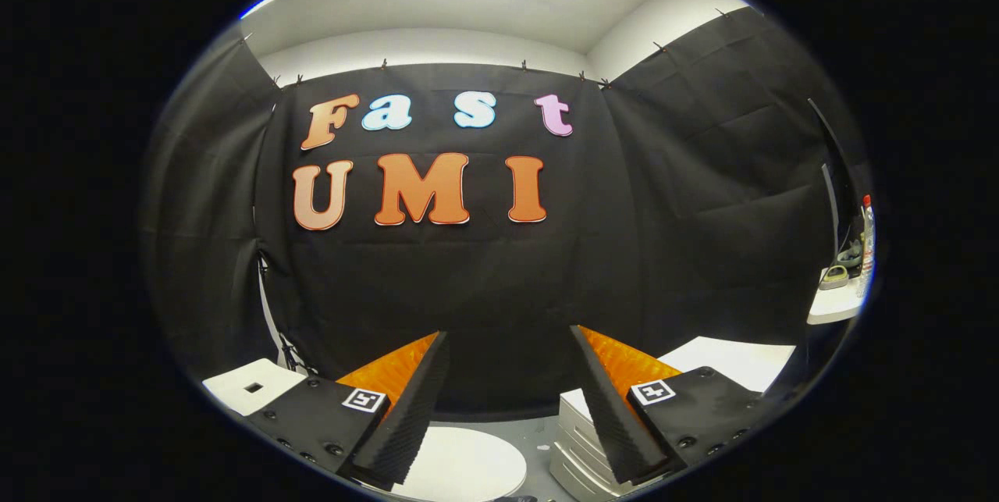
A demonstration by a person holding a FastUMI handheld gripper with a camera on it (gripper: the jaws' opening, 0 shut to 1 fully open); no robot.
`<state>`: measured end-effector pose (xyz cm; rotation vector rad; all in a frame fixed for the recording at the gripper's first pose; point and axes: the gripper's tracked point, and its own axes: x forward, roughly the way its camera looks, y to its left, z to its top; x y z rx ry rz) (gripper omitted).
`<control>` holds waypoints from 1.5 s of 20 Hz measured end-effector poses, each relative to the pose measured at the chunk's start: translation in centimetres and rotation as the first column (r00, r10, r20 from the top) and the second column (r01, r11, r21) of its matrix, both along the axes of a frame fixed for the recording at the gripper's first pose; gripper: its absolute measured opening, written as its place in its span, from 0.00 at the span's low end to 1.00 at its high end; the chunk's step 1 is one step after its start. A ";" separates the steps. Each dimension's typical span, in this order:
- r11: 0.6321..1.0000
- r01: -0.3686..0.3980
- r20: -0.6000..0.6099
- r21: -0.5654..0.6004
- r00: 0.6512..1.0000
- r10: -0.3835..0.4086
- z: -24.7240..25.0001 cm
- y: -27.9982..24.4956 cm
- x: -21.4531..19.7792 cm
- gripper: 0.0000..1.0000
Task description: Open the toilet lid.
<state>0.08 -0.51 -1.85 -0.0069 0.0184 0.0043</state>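
Hovering high in the booth, the tool (507,400) points at the black cloth wall (468,283) with its two fingers (414,408) spread wide and nothing between them. Low down, between and below the fingertips, a white rounded shape (468,467) shows; I take it for the toilet lid, lying flat and closed, though too little of it is visible to be sure. Just beside it, under the right finger, stands a white stepped block (574,439), perhaps the cistern or a stack of drawers; I cannot tell which. A white surface (831,305) off to the right carries a bottle (866,244) and some small items.

By my judgement the task has barely begun: this is the approach step, with the lid untouched. The next move calls for tilting the tool downward, bringing it to the lid's front edge, getting one finger under the rim or pinching it, then swinging the lid up toward the wall.
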 end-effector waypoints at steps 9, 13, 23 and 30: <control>1.000 0.004 -0.032 0.014 0.999 -0.004 -4.7 -1.0 -0.1 0.98; 0.998 0.007 -0.067 0.068 0.998 -0.002 -8.1 -1.3 -0.1 0.98; 0.996 0.014 -0.214 0.088 0.977 0.005 -19.7 -1.6 -1.1 0.99; 0.994 0.048 -0.336 0.093 0.942 -0.014 -27.9 -3.4 -2.7 0.99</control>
